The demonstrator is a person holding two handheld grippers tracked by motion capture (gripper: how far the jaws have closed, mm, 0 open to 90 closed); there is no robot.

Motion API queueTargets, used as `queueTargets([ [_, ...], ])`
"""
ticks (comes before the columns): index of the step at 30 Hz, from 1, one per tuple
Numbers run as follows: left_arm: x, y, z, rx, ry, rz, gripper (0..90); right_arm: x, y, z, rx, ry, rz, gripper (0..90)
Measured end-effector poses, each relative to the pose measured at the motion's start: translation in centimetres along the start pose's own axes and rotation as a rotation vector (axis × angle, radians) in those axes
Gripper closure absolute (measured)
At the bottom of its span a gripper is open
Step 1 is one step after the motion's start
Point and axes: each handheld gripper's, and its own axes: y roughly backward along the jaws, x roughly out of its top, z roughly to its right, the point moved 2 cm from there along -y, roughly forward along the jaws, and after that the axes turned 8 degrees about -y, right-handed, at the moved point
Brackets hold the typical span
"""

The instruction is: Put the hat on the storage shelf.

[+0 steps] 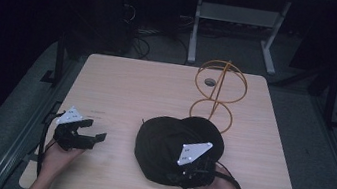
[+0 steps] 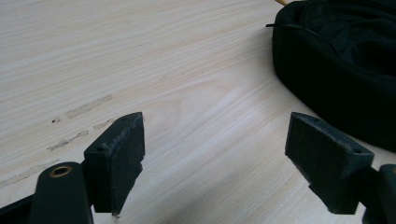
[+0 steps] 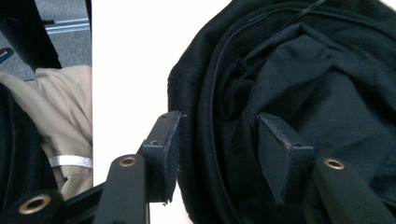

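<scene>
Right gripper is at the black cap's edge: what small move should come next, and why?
Probably close the right gripper on the black cap. One jaw sits outside the rim and one inside the crown, with the pads apparently not yet pressing. The left gripper waits open over the table.

**Black fabric cap, upside down near the front edge of the counter**

The black, round, soft fabric cap [image 1: 169, 142] lies in the lower middle of the high view, on the pale wooden counter [image 1: 122, 87], close to its near edge. It lies with its opening upward: in the right gripper view the crumpled inner lining [image 3: 322, 79] shows, ringed by a stitched rim band [image 3: 205, 140]. A thin black thread sticks out at the cap's upper left edge in the high view. In the left gripper view the cap's dark rounded side [image 2: 336, 70] sits at the upper right of the frame, resting flat on the wood.
</scene>
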Motion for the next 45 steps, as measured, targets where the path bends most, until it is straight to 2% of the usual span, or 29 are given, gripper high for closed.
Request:
queueTargets([
  [7,0.0,0.0,0.1,0.0,0.003,0.003,19.8,0.1,-0.8,-0.4,0.014,-0.001,-0.025,51.4],
  [8,0.0,0.0,0.1,0.001,0.002,0.003,19.8,0.1,-0.9,-0.4,0.012,0.013,-0.027,51.6],
  [13,0.0,0.0,0.1,0.0,0.006,0.001,19.8,0.1,-1.4,-0.6,0.018,0.017,-0.04,52.3],
  [14,0.0,0.0,0.1,0.0,0.004,0.001,19.8,0.1,-1.6,-0.5,0.014,0.037,-0.044,53.1],
  [21,0.0,-0.1,0.1,-0.002,0.005,0.0,19.8,0.0,-2.3,-0.7,0.017,0.025,-0.064,54.0],
  [29,0.0,-0.2,0.2,-0.009,-0.004,-0.005,19.8,0.1,-2.9,-0.6,0.004,0.021,-0.075,59.2],
  [38,0.0,-0.3,0.3,-0.017,-0.005,-0.003,19.8,0.6,-3.9,-0.6,-0.003,0.015,-0.115,66.7],
  [45,0.1,-0.3,0.4,-0.023,-0.005,0.002,19.8,1.0,-3.8,-0.9,-0.011,0.046,-0.121,74.4],
])
